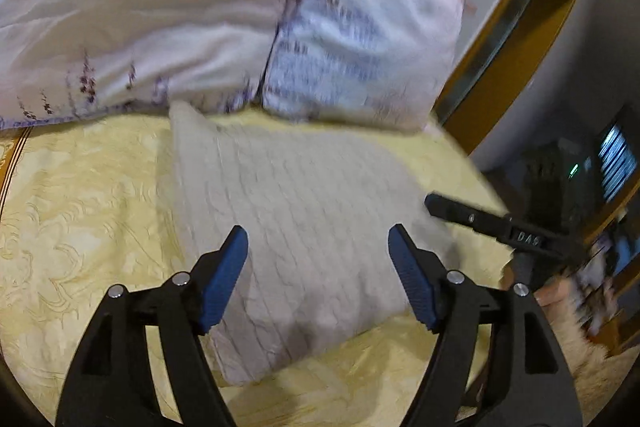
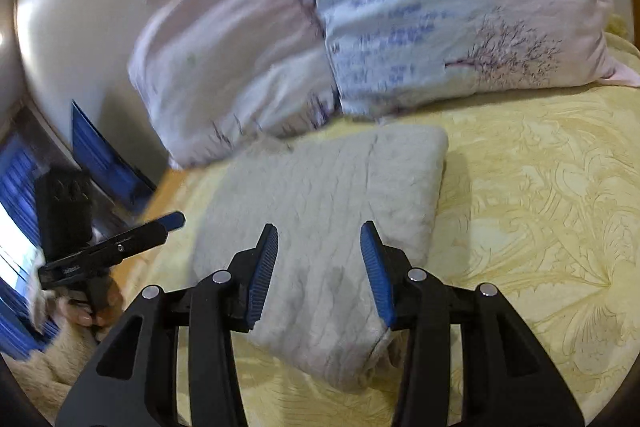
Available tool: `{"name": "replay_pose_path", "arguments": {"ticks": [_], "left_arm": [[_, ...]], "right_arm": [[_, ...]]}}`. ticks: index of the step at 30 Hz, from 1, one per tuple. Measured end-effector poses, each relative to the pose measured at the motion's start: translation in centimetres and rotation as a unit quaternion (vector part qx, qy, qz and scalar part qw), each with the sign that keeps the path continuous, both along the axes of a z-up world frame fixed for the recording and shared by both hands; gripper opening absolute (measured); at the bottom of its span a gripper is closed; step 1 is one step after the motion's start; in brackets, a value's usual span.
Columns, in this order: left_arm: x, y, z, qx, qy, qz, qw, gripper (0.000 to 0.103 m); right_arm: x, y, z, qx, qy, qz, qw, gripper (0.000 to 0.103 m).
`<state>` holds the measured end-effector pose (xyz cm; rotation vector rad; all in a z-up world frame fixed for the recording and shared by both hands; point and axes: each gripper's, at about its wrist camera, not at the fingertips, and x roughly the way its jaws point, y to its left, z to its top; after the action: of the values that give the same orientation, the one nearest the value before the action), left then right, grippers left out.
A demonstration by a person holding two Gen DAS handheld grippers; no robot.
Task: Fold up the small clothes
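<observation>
The grey knitted garment [image 1: 304, 227] lies on the yellow patterned bedspread [image 1: 80, 211] as a thick, roughly rectangular folded bundle, filling the middle of both wrist views. In the right wrist view its rounded fold runs along the 1 to 3 o'clock side and its near corner [image 2: 360, 367] shows stacked layers with a slightly loose edge. At its 12 o'clock end it reaches almost to two floral pillows [image 1: 200, 7] propped there; whether it touches them cannot be told through the blur.

The left gripper [image 1: 318, 267] hovers over the near half of the bundle with its blue pads [image 1: 224, 279] spread wide and nothing between them. The right gripper [image 2: 319, 267] sits likewise above the bundle, jaws apart and empty, and in the left wrist view it shows only partly, at 3 o'clock by the edge of the bed. Beyond that edge are a wooden frame [image 1: 504, 39] and dark furniture.

The fold looks close to done, perhaps needing one more tidy or a final press. The risk lies in the bulk: a pinch that catches only the top layer would peel the stack open. The soft knit could also slump at the loose near corner if lifted from one side, and the bundle sits near the edge of the bed, so a sideways tug could slide it off.
</observation>
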<state>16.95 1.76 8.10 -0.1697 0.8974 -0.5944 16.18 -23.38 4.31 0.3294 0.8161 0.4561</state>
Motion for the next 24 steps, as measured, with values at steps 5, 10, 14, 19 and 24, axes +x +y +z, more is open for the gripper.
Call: {"name": "replay_pose_path", "arguments": {"ticks": [5,10,14,19,24], "left_arm": [[1.2,-1.8,-3.0,0.044,0.03,0.007,0.9986,0.078],[-0.3,-0.9,-1.8,0.036,0.012,0.022,0.999,0.08],[-2.9,1.4,-0.9,0.064,-0.013,0.073,0.9952,0.09],[-6.1,4.2,-0.4,0.081,-0.018,0.139,0.9867,0.095],[-8.3,4.4,-1.2,0.122,-0.007,0.169,0.978,0.099]], "right_arm": [[1.4,0.2,-2.2,-0.027,0.041,-0.031,0.998,0.046],[-1.6,-0.4,0.2,-0.027,0.001,-0.054,0.998,0.058],[-4.9,-0.1,1.9,-0.067,-0.056,-0.09,0.992,0.086],[-7.5,0.8,2.1,-0.1,-0.074,-0.122,0.985,0.097],[-9.8,2.8,1.7,-0.144,-0.09,-0.154,0.973,0.102]]}}
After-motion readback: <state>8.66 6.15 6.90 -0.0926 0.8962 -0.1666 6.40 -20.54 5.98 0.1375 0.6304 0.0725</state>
